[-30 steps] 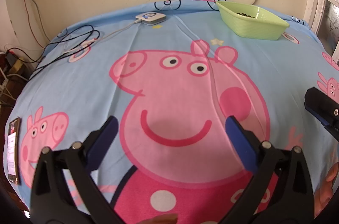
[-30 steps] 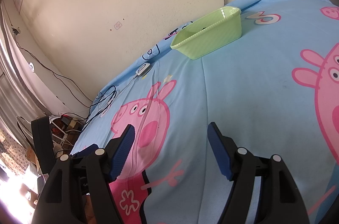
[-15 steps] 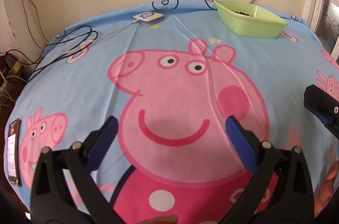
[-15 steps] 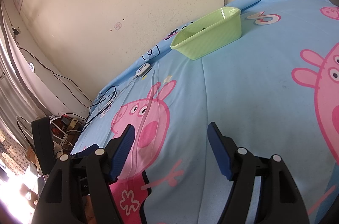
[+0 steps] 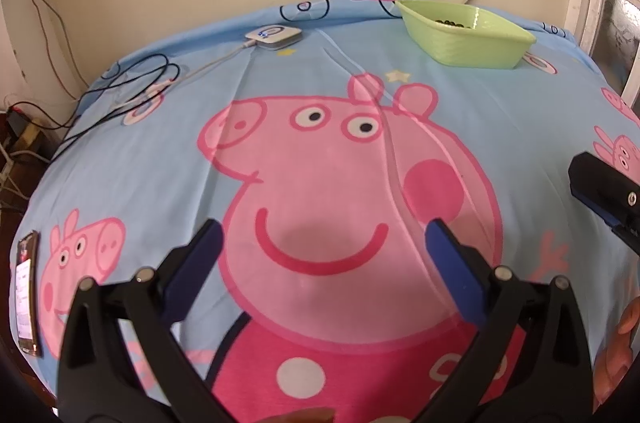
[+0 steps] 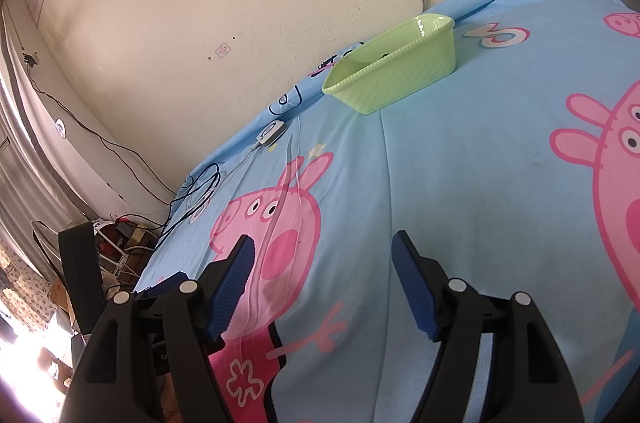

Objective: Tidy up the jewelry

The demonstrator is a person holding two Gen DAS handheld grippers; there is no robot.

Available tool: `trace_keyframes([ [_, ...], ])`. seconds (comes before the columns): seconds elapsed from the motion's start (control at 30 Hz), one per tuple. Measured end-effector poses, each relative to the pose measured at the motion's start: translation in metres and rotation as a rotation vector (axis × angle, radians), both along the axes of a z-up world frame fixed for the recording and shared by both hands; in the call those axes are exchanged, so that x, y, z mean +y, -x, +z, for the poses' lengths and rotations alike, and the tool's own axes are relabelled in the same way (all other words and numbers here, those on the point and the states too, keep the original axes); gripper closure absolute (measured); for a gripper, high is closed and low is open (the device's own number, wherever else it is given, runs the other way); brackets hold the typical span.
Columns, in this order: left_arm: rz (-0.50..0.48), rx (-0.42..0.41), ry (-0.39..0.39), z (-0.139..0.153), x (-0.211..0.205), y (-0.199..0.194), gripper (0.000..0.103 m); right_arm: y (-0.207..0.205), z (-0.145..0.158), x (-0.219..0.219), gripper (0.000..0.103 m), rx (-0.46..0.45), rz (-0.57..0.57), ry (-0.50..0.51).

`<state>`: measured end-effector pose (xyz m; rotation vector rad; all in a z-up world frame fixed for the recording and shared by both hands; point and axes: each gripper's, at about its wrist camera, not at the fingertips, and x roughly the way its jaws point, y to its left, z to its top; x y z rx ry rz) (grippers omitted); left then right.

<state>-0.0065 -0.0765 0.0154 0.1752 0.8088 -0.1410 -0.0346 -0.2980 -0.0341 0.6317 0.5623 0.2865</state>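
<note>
The left tool (image 5: 320, 247) hangs over a bed sheet (image 5: 168, 151) printed with a big pink cartoon pig (image 5: 340, 175), and its two blue pads stand wide apart with only the fabric showing between them, so it holds nothing. The right tool (image 6: 322, 263) is in the same condition: its blue fingers (image 6: 408, 275) are spread wide over the light blue cloth and nothing is between them. At the far side of the bed, near the wall, stands a light green basket (image 5: 464, 39), upright, and some small dark pieces (image 5: 448, 21) lie inside it; they are too small to tell what kind of jewelry they are. In the right wrist view the same basket (image 6: 396, 75) shows its ribbed side wall. Left of the basket, well apart from it, a small white device (image 5: 274, 35) lies on the sheet with a cable going from it toward a bundle of black wires (image 5: 136, 83) at the left edge of the bed. A phone (image 5: 26, 291) lies at the near left edge of the sheet.
</note>
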Motion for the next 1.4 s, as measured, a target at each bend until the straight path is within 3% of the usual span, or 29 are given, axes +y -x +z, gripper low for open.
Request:
trace_keyframes([
  [1.4, -0.013, 0.002, -0.004, -0.0007, -0.0035, 0.0013, 0.006, 0.0, 0.0022, -0.0015, 0.053, -0.004, -0.004, -0.003],
])
